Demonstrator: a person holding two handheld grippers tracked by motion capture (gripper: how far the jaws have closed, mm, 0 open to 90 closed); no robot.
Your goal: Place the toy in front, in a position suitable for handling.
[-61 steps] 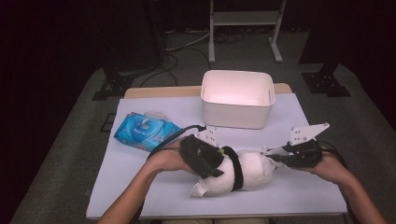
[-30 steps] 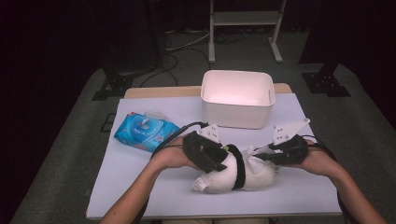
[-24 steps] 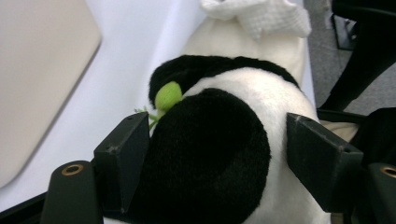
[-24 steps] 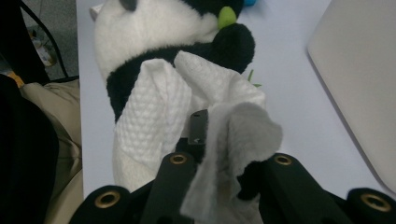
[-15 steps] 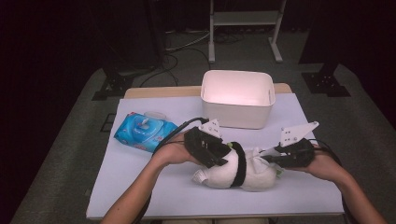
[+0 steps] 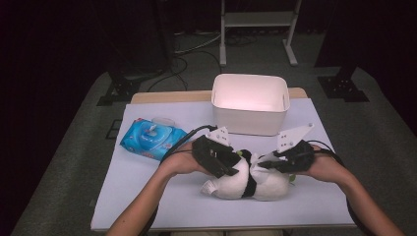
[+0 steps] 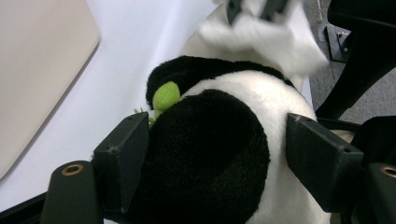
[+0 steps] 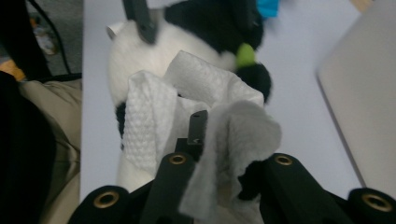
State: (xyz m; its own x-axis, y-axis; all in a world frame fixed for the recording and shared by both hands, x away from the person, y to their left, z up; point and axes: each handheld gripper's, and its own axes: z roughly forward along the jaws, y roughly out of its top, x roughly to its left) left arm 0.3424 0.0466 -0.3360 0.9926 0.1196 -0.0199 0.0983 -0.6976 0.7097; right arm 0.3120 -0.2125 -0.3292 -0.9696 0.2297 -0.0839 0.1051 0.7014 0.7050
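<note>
Panda lying crosswise, wipe at its middle

High view: plush panda lies on the worktop, long axis left to right, tag end leftward. Left gripper view: left claw clamps the panda's black part. Right gripper view: right claw, nearly closed, pinches a white wipe against the panda.

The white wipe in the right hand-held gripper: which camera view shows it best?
The right gripper view shows the white wipe best: close, its embossed texture clear, bunched between the jaws of the right hand-held gripper. The left gripper view gives a blurred patch beyond the plush panda. In the high view it is a small white scrap.
</note>
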